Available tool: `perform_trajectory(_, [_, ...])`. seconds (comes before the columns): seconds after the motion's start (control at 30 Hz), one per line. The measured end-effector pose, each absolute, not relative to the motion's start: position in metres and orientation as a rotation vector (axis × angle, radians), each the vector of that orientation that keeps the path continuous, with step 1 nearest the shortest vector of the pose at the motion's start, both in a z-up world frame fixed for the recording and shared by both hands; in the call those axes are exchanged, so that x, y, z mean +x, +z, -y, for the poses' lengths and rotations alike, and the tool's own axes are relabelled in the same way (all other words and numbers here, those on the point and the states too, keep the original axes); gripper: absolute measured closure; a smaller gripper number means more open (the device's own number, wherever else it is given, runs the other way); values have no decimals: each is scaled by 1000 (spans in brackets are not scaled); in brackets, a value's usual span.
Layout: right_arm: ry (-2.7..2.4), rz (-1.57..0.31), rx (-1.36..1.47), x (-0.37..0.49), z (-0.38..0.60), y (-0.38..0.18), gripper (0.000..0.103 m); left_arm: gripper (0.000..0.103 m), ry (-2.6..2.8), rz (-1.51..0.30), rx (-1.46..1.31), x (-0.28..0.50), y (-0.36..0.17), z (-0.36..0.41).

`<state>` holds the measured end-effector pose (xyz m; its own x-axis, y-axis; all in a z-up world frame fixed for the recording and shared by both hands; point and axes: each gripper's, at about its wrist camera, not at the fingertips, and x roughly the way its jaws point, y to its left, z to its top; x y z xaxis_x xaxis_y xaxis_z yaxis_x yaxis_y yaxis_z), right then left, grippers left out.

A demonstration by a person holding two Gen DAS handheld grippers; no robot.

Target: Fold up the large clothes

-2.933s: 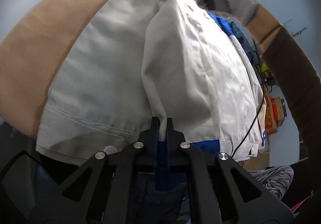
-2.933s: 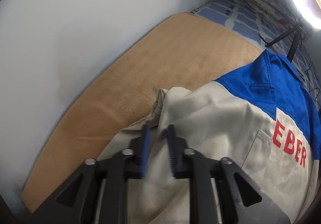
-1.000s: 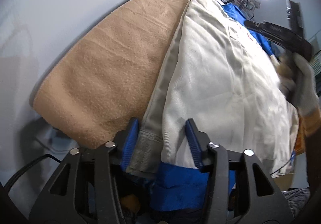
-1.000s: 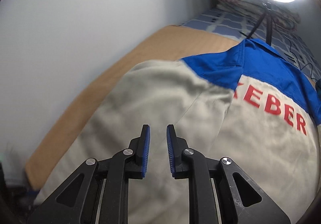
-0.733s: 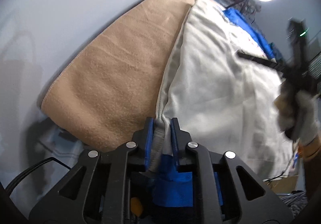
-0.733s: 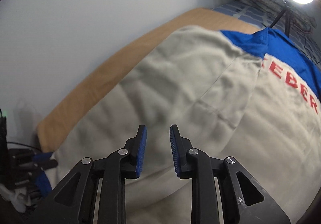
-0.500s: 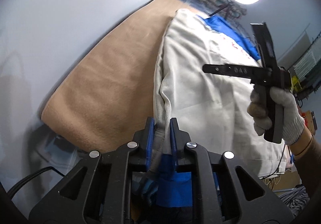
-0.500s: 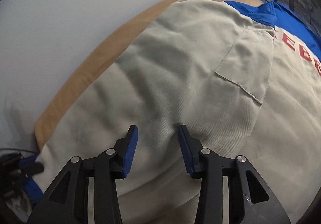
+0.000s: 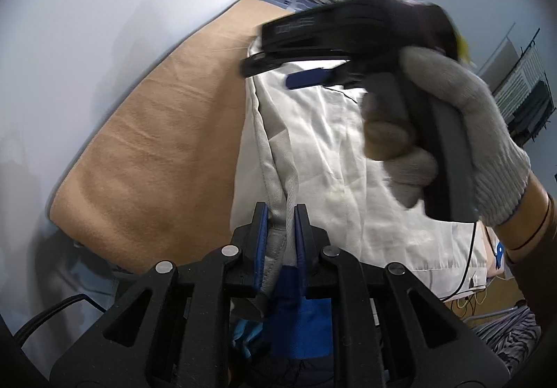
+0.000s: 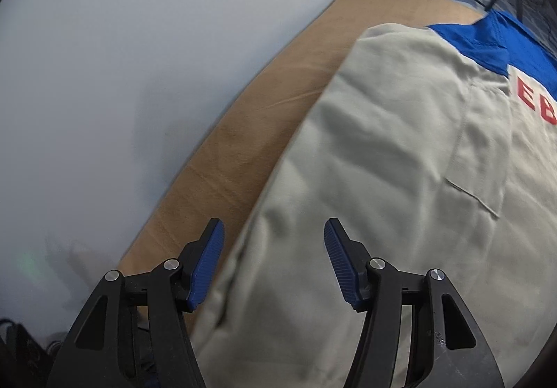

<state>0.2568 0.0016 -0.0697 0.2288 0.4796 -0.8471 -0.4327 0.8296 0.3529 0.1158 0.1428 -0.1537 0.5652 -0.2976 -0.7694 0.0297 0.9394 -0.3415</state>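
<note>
The left gripper (image 9: 281, 214) pinched the jacket's (image 9: 334, 158) hem. The right gripper (image 10: 274, 231) hung wide open above the jacket (image 10: 383, 179) on the blanket (image 10: 250, 130)

The left gripper (image 9: 281, 231) is clamped on a fold of cloth. The right gripper (image 10: 274, 248), gripped by a gloved right hand (image 9: 452, 130), hangs with its jaws spread wide, nothing between them
</note>
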Motion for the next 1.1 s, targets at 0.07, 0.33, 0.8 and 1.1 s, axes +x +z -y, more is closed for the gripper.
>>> perform_trajectory(0.07, [624, -1200, 6, 257, -14, -75, 44, 90, -197, -952, -294, 116, -152, -140])
perform_trajectory(0.33, [490, -1213, -135, 254, -24, -100, 94, 91, -220, -954, -238, 119, -149, -117])
perform_trajectory(0.8, [591, -1096, 341, 241, 100, -70, 100, 102, -477, -877, -273, 100, -101, -87])
perform_trajectory(1.1, [528, -1016, 542, 213, 189, -79, 100, 100, -403, -806, -352, 109, -85, -117])
